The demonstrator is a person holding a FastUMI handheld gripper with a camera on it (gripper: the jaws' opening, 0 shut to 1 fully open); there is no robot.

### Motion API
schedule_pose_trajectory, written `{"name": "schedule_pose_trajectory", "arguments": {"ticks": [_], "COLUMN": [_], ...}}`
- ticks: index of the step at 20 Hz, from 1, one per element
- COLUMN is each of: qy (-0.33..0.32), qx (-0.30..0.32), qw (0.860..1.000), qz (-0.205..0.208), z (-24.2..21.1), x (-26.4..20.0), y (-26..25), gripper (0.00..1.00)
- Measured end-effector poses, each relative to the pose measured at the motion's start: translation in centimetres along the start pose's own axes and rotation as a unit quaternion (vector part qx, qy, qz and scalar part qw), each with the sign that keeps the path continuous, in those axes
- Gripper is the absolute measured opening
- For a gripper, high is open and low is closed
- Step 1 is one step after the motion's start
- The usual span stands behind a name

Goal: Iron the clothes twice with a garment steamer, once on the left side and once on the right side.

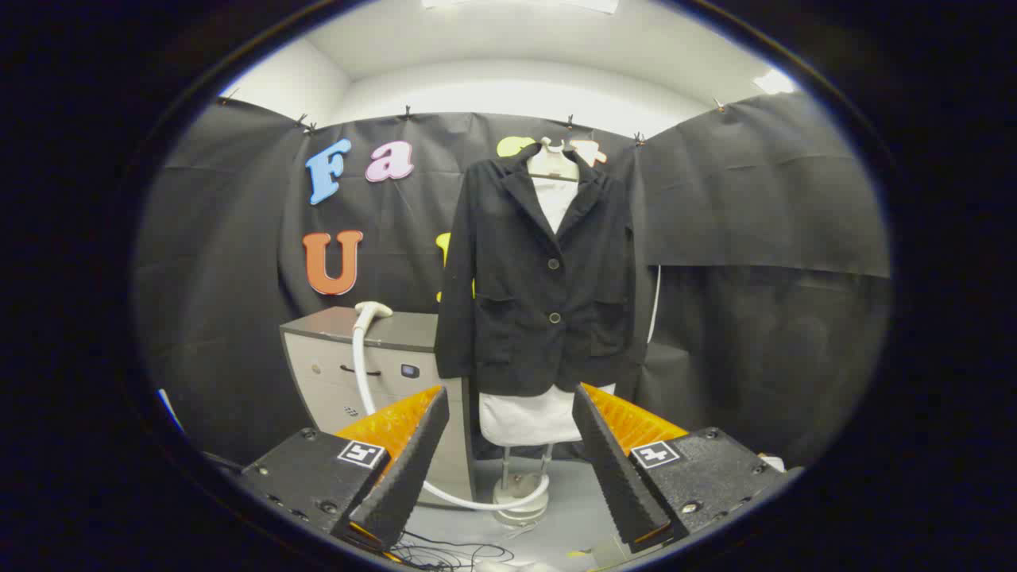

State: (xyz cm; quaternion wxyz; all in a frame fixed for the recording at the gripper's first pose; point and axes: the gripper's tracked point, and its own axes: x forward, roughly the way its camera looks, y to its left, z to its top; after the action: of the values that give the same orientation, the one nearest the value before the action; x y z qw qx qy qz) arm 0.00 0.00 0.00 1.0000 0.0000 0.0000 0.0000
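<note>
Recording booth: black cloth wall [755,199] draped around.

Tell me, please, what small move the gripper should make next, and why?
Probably move toward the steamer head lying on the cabinet, beside the jacket. The gripper is open and empty, far from both, so steaming cannot begin until it holds the head.
</note>
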Motion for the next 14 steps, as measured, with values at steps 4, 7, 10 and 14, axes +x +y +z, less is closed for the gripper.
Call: {"name": "schedule_pose_trajectory", "arguments": {"ticks": [4,7,10,14], "qy": [0.002,0.006,0.010,0.015], "qx": [-0.004,-0.008,-0.008,0.007], "qw": [1.000,1.000,1.000,1.000], "qz": [0.008,0.012,0.013,0.011], "z": [0.1,0.0,-0.1,-0.1], "x": [0.0,0.1,0.3,0.7], "y": [1.2,1.8,2.2,2.5], "gripper": [0.97,0.98,0.98,0.97]}}
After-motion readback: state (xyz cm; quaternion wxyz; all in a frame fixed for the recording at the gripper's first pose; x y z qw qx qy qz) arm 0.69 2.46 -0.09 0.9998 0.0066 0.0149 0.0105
